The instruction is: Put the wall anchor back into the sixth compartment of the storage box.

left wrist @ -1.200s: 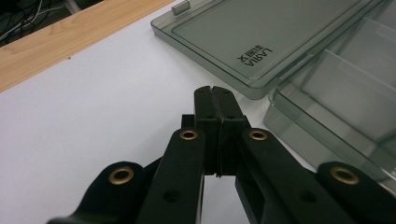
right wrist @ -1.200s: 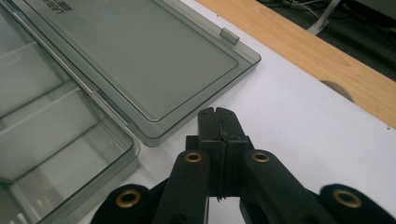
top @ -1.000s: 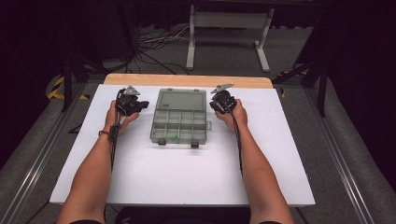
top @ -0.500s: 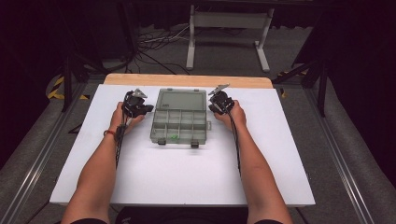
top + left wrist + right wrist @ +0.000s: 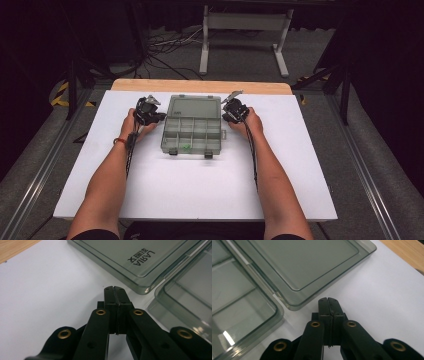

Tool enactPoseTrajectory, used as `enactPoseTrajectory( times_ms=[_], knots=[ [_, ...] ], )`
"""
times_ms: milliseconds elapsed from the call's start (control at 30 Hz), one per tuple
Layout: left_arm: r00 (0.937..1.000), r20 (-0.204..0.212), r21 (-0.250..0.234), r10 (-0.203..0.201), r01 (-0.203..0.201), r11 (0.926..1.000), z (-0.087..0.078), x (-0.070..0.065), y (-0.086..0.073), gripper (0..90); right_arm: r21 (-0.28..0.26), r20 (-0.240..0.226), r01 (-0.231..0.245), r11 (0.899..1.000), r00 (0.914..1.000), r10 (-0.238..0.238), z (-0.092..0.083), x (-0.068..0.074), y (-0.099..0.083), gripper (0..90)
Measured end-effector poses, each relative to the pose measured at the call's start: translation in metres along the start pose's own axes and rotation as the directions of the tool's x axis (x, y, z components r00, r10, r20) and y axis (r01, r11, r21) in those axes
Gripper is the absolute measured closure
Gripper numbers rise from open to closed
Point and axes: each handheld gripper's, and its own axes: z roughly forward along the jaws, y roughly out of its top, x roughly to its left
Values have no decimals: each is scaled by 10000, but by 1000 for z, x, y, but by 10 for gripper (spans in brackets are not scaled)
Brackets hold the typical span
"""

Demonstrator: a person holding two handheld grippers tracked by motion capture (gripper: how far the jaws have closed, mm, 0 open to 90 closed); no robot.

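A clear grey compartment box (image 5: 192, 134) lies open on the white table (image 5: 200, 195), its lid (image 5: 194, 106) folded flat on the far side. One front compartment holds a small green item (image 5: 186, 146). My left gripper (image 5: 161, 117) rests at the box's left side near the hinge, shut with nothing in it. In the left gripper view its tips (image 5: 114, 288) sit just short of the lid's corner (image 5: 140, 265), with the tray (image 5: 190, 292) beside it. My right gripper (image 5: 225, 116) is shut and empty at the box's right side. In the right gripper view its tips (image 5: 328, 300) are close to the lid's corner (image 5: 304, 267).
A wooden strip (image 5: 200, 86) borders the table's far edge. Beyond it stand a metal frame (image 5: 245, 30) and loose cables (image 5: 165, 47) on the floor. Metal rails (image 5: 370, 190) run along both sides of the table. Two dark latches (image 5: 208, 155) stick out from the box's front.
My left gripper has edged a little rightward toward the box. The right gripper has barely shifted, and the box has stayed put.
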Motion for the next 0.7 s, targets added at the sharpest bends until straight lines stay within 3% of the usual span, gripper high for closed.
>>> enactPoseTrajectory(
  times_ms=[133, 233, 600, 700],
  knots=[
    [9997, -90, 211, 226, -225, 9995, 3, 0, 6, 900, 248, 34, 436, 9987, 9990, -437, 1, 2, 4, 900],
    [9990, -177, 207, 407, -403, 9990, 4, 0, 7, 900, 139, -174, 320, 9994, 9993, -317, 1, -1, 3, 900],
    [9999, -51, 169, 103, -102, 9998, 10, 6, 12, 899, -3, 0, 489, 9988, 9988, -489, 8, -3, 9, 900],
    [10000, -31, 84, 16, -15, 10000, 12, 7, 13, 898, -124, -45, 326, 9994, 9995, -327, 9, -5, 9, 900]
  ],
)
